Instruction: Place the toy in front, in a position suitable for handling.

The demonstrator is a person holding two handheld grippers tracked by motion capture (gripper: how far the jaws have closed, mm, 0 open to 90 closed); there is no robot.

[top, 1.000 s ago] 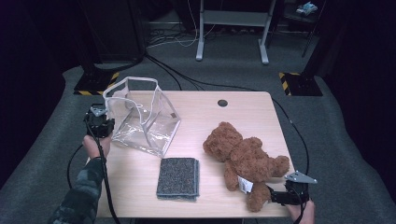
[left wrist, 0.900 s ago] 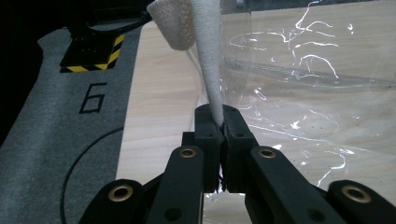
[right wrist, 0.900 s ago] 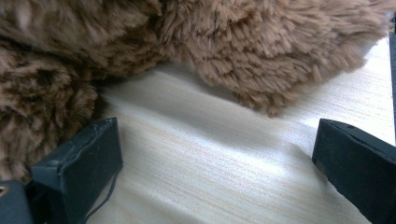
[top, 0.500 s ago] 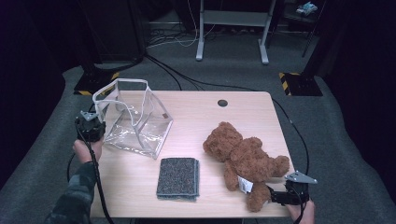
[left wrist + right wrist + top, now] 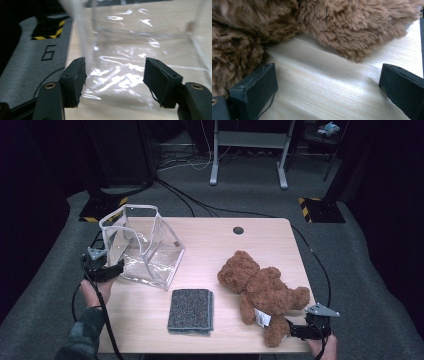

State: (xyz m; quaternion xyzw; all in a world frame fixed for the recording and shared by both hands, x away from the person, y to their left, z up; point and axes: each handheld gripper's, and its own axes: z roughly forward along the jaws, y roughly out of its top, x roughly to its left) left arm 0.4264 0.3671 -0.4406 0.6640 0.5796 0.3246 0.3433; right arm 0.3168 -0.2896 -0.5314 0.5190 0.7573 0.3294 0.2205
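A clear plastic bag (image 5: 145,250) stands open-topped on the left of the wooden table (image 5: 220,245). My left gripper (image 5: 116,269) sits at its near left corner. Its jaws have just been opening and now stand open (image 5: 117,82), with the bag's crinkled lower edge (image 5: 120,75) lying between the pads, which do not press on it. A brown teddy bear (image 5: 260,287) lies at the right. My right gripper (image 5: 294,330) is open by the bear's foot. Bare wood shows between its jaws (image 5: 327,92), and the fur (image 5: 332,22) lies just ahead, brushing the left jaw.
A folded grey cloth (image 5: 191,310) lies near the front edge, between the bag and the bear. A round cable hole (image 5: 238,230) is at the table's back. Grey carpet and black cables surround the table, and a metal stand (image 5: 247,150) rises behind it.
The left gripper carried the bag's corner a little to the left, then drew back toward the person. The bag has shifted left. The right gripper and the bear have not moved.
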